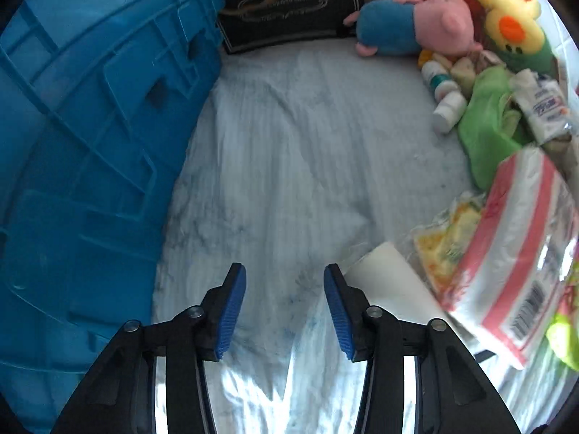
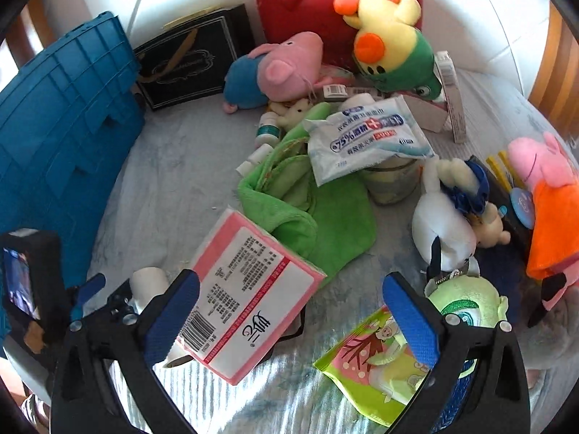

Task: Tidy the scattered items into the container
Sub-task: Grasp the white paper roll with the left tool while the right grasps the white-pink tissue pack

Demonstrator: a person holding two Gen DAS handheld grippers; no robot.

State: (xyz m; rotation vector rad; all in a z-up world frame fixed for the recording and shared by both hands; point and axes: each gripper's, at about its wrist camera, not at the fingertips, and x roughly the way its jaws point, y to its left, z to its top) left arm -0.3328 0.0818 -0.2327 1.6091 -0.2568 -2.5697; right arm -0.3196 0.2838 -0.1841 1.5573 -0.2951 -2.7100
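Both grippers, left gripper and right gripper, gape empty; pink-and-white plastic-wrapped tissue pack lies between right's jaws on the bedsheet, blue ribbed plastic crate at 10 o'clock. If grabbing it, I'd clamp across the short sides, squarely; film looks slippery.

Crate left of toy pile

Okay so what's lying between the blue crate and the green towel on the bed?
Nothing: in the left wrist view, only bare, wrinkled bedsheet stretches from the blue crate to the green towel. The right wrist view shows the same gap.
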